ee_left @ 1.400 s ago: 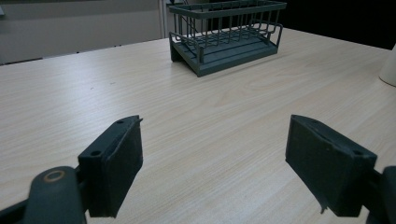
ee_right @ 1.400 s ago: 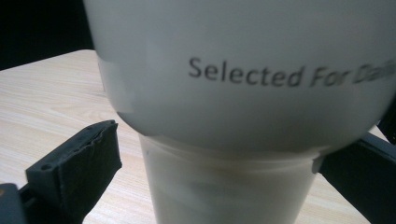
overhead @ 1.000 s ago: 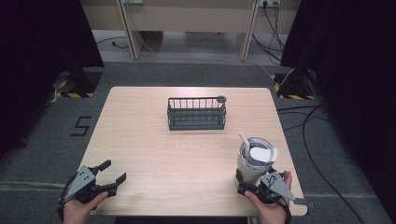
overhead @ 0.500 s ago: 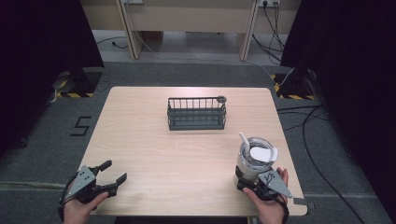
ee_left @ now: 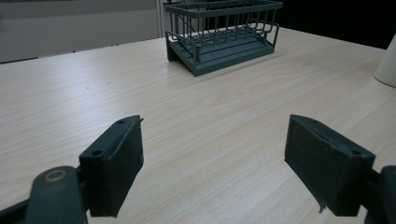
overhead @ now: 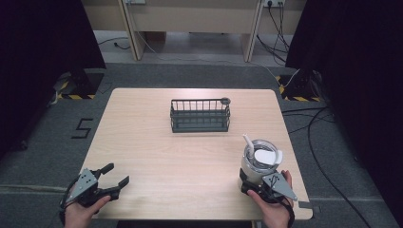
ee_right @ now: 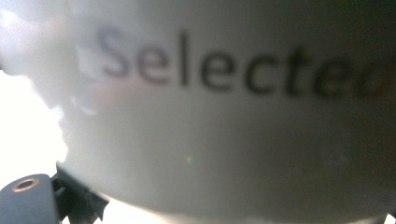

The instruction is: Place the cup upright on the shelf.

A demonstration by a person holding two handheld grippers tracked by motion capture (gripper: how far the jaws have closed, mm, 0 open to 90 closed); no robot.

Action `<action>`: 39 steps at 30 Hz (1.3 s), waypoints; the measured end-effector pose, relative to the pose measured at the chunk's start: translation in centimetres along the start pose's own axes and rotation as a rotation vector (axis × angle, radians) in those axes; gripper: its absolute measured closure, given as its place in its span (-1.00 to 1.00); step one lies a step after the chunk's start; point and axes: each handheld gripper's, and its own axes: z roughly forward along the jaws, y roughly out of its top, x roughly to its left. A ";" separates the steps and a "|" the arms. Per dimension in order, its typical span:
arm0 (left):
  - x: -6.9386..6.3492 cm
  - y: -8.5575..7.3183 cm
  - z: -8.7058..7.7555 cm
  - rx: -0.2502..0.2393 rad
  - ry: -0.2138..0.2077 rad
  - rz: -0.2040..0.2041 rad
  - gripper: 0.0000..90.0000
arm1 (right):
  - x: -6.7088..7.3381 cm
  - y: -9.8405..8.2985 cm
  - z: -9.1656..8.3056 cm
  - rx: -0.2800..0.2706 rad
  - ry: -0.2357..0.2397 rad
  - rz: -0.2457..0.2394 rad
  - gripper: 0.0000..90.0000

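A pale tumbler [overhead: 259,161] with a clear lid and a white straw stands near the table's front right corner. My right gripper [overhead: 255,183] grips its base from the near side. In the right gripper view the tumbler [ee_right: 210,130] sits very close, its wall printed with dark letters, and one jaw presses its lower left. My left gripper [overhead: 117,174] rests open at the front left edge, its jaws spread wide over bare wood [ee_left: 212,154]. The tumbler's edge [ee_left: 387,65] shows at the right of the left gripper view.
A dark wire basket [overhead: 200,115] stands empty at the table's middle back, also in the left gripper view [ee_left: 224,32]. The wooden table [overhead: 157,152] has bare wood between the grippers. Grey floor, cables and dark curtains surround it.
The right gripper has shifted slightly left and closer against the tumbler's base. The left gripper and the basket have not moved.
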 end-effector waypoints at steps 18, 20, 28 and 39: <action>0.0 0.0 0.0 -0.002 0.000 -0.007 -0.57 | 0.0 0.5 0.3 0.023 -0.003 -0.005 -0.77; 0.0 0.0 0.0 -0.002 0.000 -0.008 -0.57 | -0.1 0.6 0.4 0.018 -0.005 -0.008 -0.77; 0.0 0.0 0.0 -0.002 0.002 -0.011 -0.57 | -0.3 1.5 0.3 0.002 -0.010 -0.002 -0.77; 0.1 0.0 0.0 -0.004 0.002 -0.016 -0.57 | -0.3 2.6 0.8 -0.013 -0.010 -0.016 -0.77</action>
